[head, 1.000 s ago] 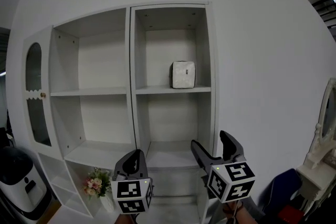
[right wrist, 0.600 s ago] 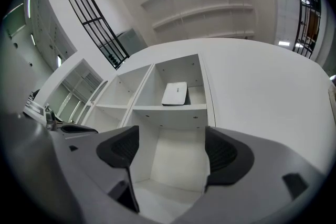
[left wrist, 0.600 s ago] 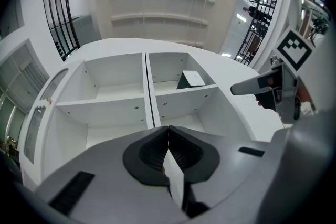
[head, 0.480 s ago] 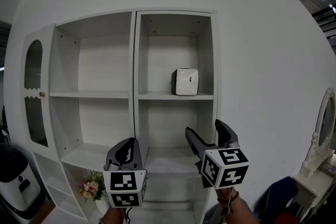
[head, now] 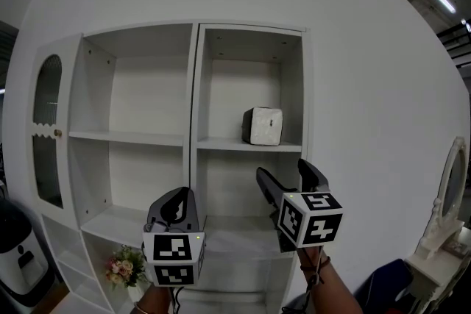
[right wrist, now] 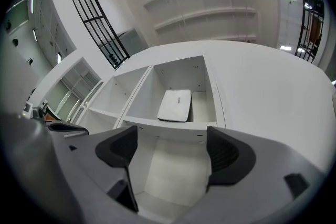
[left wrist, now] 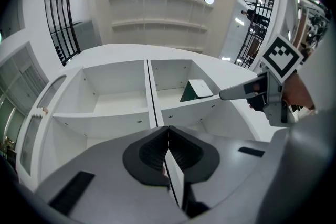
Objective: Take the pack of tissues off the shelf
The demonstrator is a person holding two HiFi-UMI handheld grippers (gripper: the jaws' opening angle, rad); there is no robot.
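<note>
The pack of tissues, a white block, stands on the upper shelf board of the white cabinet's right-hand column. It also shows in the left gripper view and, lying flat and white, in the right gripper view. My right gripper hangs below and in front of that shelf, well apart from the pack; its jaws are open and still opening, with nothing between them. My left gripper is lower and to the left, its jaws pressed together on nothing. The right gripper also appears in the left gripper view.
The cabinet has a divider between two open columns and an arched glass door at the left. A small bunch of flowers sits in a low compartment. A white vanity stands at the far right, a dark bin at the lower left.
Both grippers have risen in the head view, and the right one has come nearer the shelf with the pack. The view has tilted, so the cabinet sits lower and further right.
</note>
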